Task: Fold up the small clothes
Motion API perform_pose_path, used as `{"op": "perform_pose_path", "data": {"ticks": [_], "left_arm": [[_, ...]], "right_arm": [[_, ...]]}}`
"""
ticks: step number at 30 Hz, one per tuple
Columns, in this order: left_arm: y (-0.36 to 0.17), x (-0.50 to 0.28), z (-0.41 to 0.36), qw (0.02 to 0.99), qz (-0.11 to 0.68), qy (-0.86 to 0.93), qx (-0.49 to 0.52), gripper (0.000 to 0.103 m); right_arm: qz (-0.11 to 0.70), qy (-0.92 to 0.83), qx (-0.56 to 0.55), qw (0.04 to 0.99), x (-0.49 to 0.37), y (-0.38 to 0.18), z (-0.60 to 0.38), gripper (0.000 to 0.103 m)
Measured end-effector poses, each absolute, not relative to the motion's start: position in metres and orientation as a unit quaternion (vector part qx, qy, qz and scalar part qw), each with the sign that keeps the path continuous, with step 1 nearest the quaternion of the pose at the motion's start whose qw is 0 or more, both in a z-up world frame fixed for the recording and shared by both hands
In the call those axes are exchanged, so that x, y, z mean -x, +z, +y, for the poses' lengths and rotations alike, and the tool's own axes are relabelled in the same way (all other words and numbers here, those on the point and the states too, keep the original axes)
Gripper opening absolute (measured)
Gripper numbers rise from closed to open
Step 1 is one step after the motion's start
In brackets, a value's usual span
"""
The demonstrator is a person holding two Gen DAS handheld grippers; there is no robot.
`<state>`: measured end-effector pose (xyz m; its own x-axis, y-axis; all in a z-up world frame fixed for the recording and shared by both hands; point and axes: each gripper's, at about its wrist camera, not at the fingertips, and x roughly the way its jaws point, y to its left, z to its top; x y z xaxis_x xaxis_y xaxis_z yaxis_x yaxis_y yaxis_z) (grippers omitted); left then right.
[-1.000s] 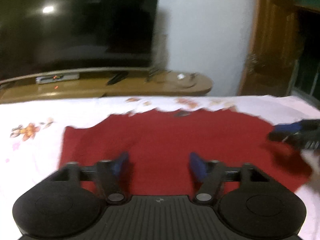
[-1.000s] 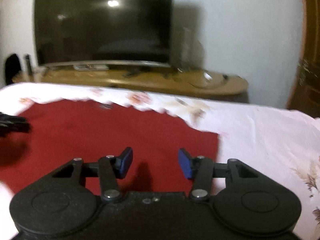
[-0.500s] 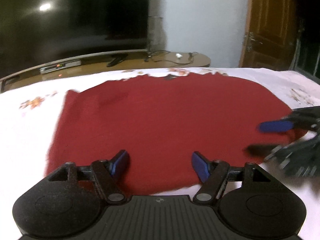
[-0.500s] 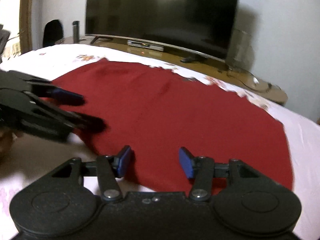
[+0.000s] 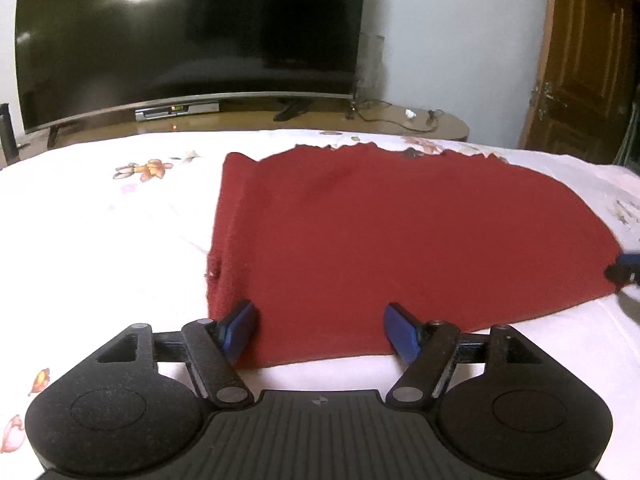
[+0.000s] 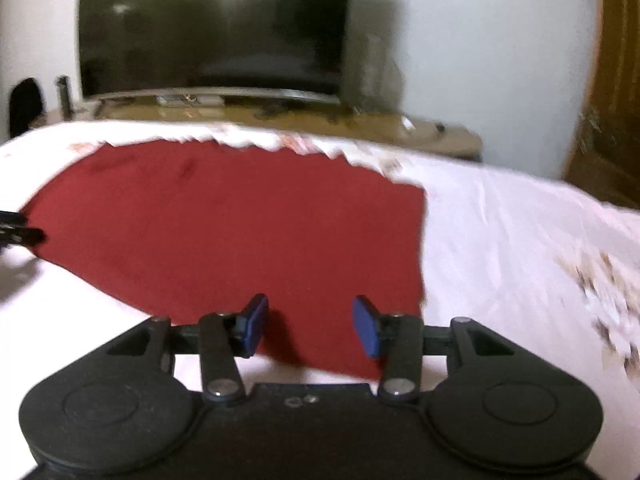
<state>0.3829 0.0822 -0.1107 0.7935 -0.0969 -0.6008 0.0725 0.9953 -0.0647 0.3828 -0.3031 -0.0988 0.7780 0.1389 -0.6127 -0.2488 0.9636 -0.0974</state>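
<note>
A dark red cloth (image 5: 400, 236) lies spread flat on a white floral bedsheet (image 5: 100, 220); it also shows in the right wrist view (image 6: 224, 224). My left gripper (image 5: 322, 330) is open and empty, its blue pads over the cloth's near left corner. My right gripper (image 6: 310, 326) is open and empty over the cloth's near right corner. The right gripper's tip shows at the right edge of the left wrist view (image 5: 624, 270). The left gripper's tip shows at the left edge of the right wrist view (image 6: 16, 232).
A large dark TV (image 5: 188, 36) stands on a wooden console (image 5: 400, 120) behind the bed. A wooden door (image 5: 584, 60) is at the right. White sheet (image 6: 520, 260) lies around the cloth.
Both grippers have swung apart to the cloth's near corners, the left toward the left corner and the right toward the right corner. Both stay open.
</note>
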Motion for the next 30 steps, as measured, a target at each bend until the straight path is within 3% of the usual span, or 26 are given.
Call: {"op": "perform_pose_path", "data": {"ticks": [4,7,11,15,19,20,21,22,23,25,30], "left_arm": [[-0.114,-0.384,0.081,0.946,0.321,-0.042,-0.010,0.071],[-0.117,-0.383,0.088,0.947,0.317,-0.051,-0.014,0.071],[-0.110,-0.385,0.089,0.945,0.322,-0.051,-0.018,0.071],[-0.099,-0.372,0.101,0.955,0.297,-0.019,0.013,0.072],[-0.115,-0.382,0.119,0.942,0.332,-0.026,0.050,0.071],[-0.117,-0.382,0.121,0.943,0.328,-0.031,0.052,0.060],[-0.118,-0.383,0.123,0.943,0.327,-0.035,0.053,0.034],[-0.117,-0.384,0.126,0.942,0.328,-0.044,0.063,0.015],[-0.115,-0.385,0.132,0.940,0.329,-0.045,0.077,0.008],[-0.112,-0.385,0.136,0.941,0.330,-0.054,0.053,0.007],[-0.120,-0.390,0.142,0.938,0.335,-0.064,0.068,0.008]], "right_arm": [[0.331,0.090,0.045,0.938,-0.389,-0.110,-0.322,0.045],[0.323,0.096,0.100,0.936,-0.387,-0.114,-0.320,0.044],[0.331,0.097,0.086,0.935,-0.391,-0.111,-0.332,0.044],[0.312,0.079,0.047,0.946,-0.383,-0.095,-0.338,0.046],[0.346,0.074,0.002,0.935,-0.393,-0.109,-0.355,0.045],[0.345,0.078,-0.001,0.935,-0.393,-0.111,-0.356,0.043],[0.343,0.086,-0.001,0.935,-0.394,-0.112,-0.355,0.032],[0.342,0.093,0.002,0.935,-0.393,-0.113,-0.354,0.024],[0.336,0.094,0.018,0.937,-0.392,-0.114,-0.351,0.019],[0.328,0.093,0.046,0.939,-0.390,-0.111,-0.348,0.010],[0.333,0.092,0.067,0.936,-0.393,-0.115,-0.355,0.010]]}}
